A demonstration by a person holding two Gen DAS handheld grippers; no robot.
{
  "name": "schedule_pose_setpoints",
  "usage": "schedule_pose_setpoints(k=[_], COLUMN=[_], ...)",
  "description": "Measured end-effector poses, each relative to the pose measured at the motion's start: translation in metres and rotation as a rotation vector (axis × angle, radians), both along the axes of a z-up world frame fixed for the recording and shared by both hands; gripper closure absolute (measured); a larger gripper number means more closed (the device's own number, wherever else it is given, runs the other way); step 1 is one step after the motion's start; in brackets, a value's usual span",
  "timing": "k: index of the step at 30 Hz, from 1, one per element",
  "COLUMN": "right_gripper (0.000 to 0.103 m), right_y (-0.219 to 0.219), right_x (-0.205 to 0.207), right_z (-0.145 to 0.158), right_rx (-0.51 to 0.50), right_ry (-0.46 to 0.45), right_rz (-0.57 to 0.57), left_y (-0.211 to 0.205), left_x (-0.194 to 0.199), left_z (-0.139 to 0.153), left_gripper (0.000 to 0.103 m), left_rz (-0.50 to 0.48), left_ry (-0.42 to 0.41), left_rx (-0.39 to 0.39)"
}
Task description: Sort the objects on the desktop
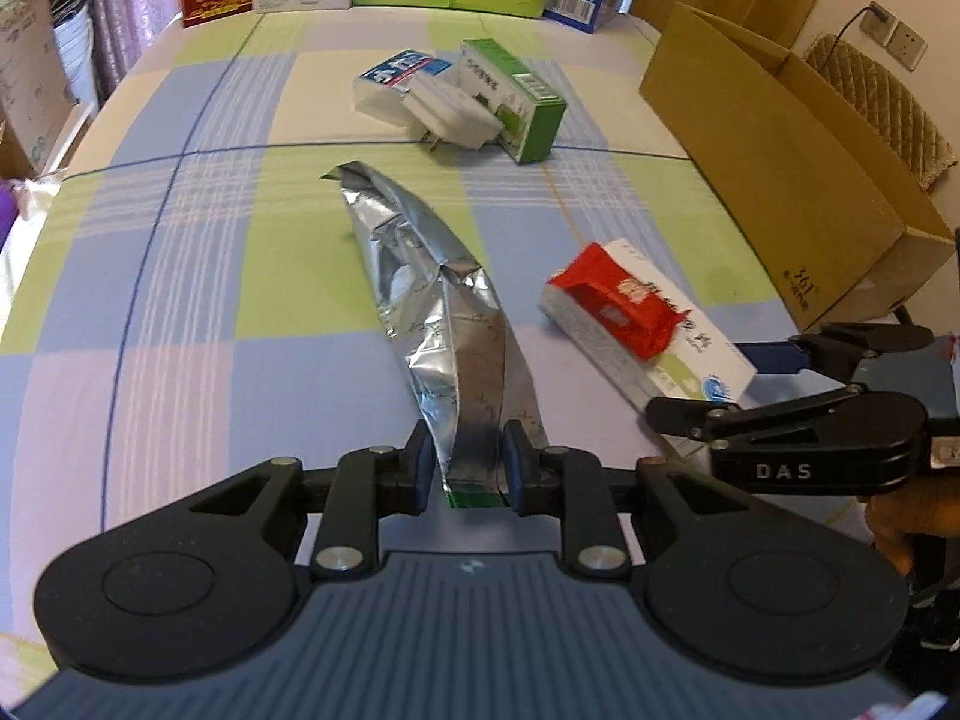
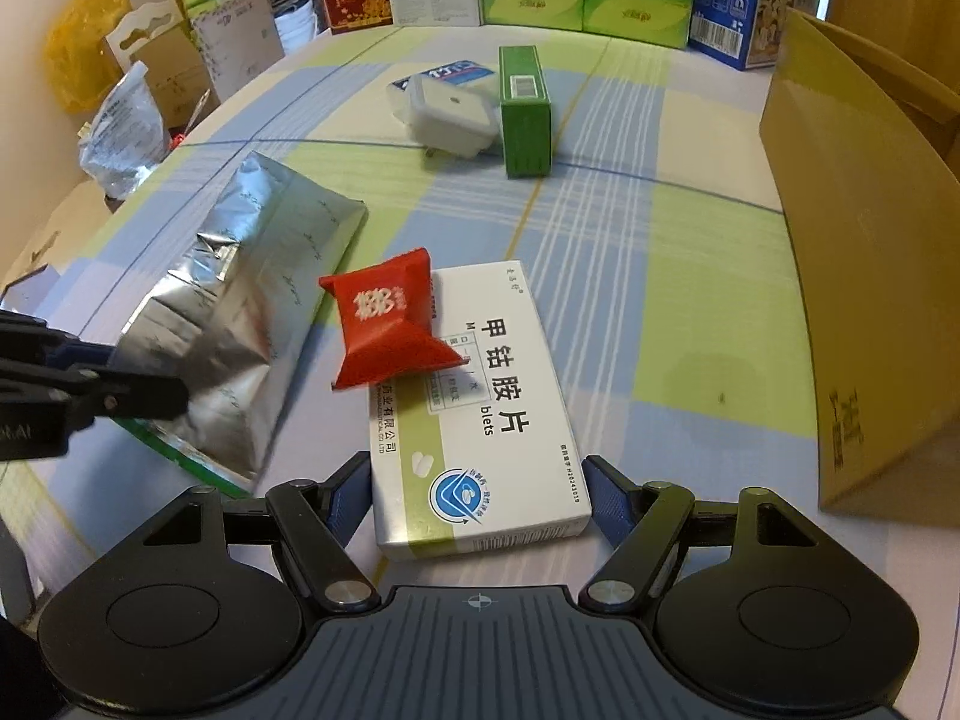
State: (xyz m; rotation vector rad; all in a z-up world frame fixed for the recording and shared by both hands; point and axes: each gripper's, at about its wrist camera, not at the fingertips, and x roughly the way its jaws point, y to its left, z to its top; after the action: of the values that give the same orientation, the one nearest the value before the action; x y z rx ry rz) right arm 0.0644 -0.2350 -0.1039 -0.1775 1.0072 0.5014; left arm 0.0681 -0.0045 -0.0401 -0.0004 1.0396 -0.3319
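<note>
the silver foil pouch (image 1: 432, 306) lies crumpled along the checked cloth of the counter (image 1: 198, 276), its near end with a green edge clamped between the jaws of the left gripper (image 1: 467, 468). only the right wrist view shows its broad flat side (image 2: 240, 324); the left view sees it edge-on as a narrow twisted strip. at 3 o'clock of the pouch a white medicine box (image 2: 480, 414) lies flat with a red candy packet (image 2: 390, 324) resting on its far end. the right gripper (image 2: 477, 498) has its jaws wide apart, one on each side of the box's near end, just beside it. at 12 o'clock, well apart, a green box (image 2: 525, 114), a white plug adapter (image 2: 450, 117) and a blue-and-white packet (image 2: 459, 73) sit together. a brown cardboard box (image 1: 774, 162) stands at 2 o'clock.
</note>
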Motion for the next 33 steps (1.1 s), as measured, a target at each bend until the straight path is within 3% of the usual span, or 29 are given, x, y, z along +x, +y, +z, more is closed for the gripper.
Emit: schedule_pose_setpoints(k=[9, 13, 18, 19, 23, 28, 33], right_gripper=[0.032, 0.032, 0.032, 0.032, 0.032, 0.032, 0.032], right_y=[-0.004, -0.007, -0.007, -0.007, -0.008, -0.01, -0.015], right_x=[-0.001, 0.001, 0.0, 0.001, 0.001, -0.004, -0.006], right_z=[-0.002, -0.003, -0.004, -0.004, -0.005, -0.006, -0.007], right_rx=[-0.028, -0.024, -0.016, -0.013, -0.013, -0.025, -0.023], right_ry=[-0.058, -0.061, -0.067, -0.066, -0.077, -0.103, -0.112], right_rz=[-0.043, -0.05, -0.054, -0.055, -0.041, -0.015, -0.011], left_y=[0.015, 0.012, -0.009, -0.016, -0.043, -0.065, -0.083], left_x=[0.003, 0.003, 0.002, 0.003, 0.016, 0.041, 0.063], left_z=[0.002, 0.017, 0.034, 0.035, 0.03, 0.012, -0.012], left_gripper=[0.076, 0.076, 0.065, 0.058, 0.044, 0.043, 0.044], left_rz=[0.079, 0.102, 0.068, 0.054, 0.015, 0.023, 0.031], left_ry=[-0.029, -0.088, -0.126, -0.128, -0.098, -0.033, 0.035], left_rx=[0.026, 0.055, -0.01, -0.022, -0.082, -0.156, -0.172])
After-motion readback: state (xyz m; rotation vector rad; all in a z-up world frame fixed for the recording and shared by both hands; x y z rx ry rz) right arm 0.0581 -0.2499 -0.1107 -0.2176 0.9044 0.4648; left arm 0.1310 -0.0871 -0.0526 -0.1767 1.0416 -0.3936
